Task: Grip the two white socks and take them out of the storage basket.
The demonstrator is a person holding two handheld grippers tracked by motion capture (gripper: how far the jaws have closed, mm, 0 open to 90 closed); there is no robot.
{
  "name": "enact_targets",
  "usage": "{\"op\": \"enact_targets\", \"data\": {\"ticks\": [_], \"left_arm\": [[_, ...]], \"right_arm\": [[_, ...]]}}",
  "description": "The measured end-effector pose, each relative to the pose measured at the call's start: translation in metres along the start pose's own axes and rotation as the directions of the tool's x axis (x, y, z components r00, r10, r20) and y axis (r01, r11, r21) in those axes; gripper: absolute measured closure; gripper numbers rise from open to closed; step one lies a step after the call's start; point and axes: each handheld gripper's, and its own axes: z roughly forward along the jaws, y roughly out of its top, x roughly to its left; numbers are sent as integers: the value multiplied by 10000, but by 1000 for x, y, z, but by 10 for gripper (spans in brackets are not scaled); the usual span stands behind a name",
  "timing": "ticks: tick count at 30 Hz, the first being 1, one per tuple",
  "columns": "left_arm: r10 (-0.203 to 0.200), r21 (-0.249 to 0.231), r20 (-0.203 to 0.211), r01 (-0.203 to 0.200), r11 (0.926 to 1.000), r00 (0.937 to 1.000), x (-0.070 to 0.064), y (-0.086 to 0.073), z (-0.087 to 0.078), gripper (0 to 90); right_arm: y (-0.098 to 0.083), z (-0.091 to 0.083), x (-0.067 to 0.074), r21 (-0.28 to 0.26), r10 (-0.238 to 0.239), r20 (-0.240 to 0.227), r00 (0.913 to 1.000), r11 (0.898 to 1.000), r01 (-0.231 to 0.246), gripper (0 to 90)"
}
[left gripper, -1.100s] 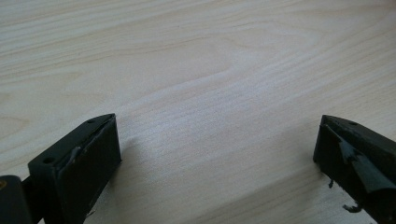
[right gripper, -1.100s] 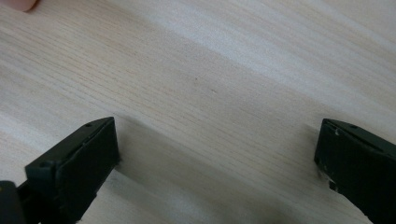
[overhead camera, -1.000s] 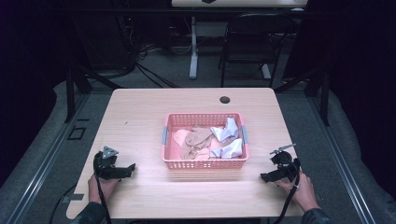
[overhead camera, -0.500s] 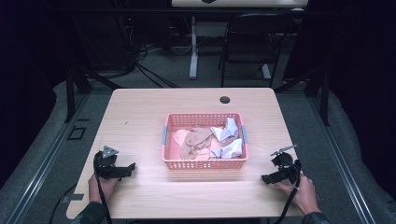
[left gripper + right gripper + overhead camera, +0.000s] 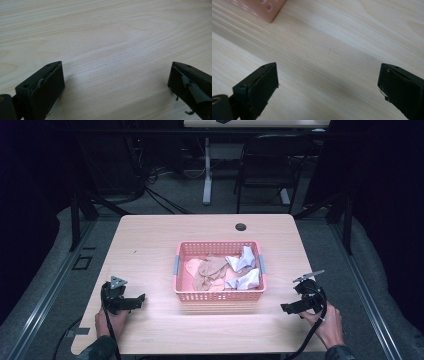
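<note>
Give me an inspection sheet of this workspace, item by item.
Surface: light wooden table, bare around the basket, with a dark round grommet at the far edge.
Job's things: pink plastic lattice basket at centre, holding tan socks and white socks.
Clutter: nothing seen.
Grippers: left gripper and right gripper low over the table, jaws wide apart, empty.
Cables: one black cable trails from each gripper.
Surroundings: dark room, black chair, floor cables.

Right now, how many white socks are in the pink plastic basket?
2: one white sock lies near the far right corner of the pink plastic basket, the other near its right front. More may be hidden underneath.
</note>
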Motion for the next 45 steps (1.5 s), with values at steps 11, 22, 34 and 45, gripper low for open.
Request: {"op": "enact_targets", "data": {"ticks": [11,22,34,45], "left_arm": [[-66,42,-53,66,10000,10000,1,0,0,4],[-49,35,-57,50,10000,10000,1,0,0,4],[-55,38,-50,55,10000,10000,1,1,0,4],[-40,45,-51,40,10000,10000,0,1,0,5]], "right_arm": [[21,-30,12,-328,-271,31,9996,9991,272,30],[42,-45,29,-397,-824,-17,9966,9958,823,35],[67,-60,38,-638,-1080,-114,9941,9922,1071,62],[124,-53,70,-32,-1880,-605,9803,9821,1882,70]]}}
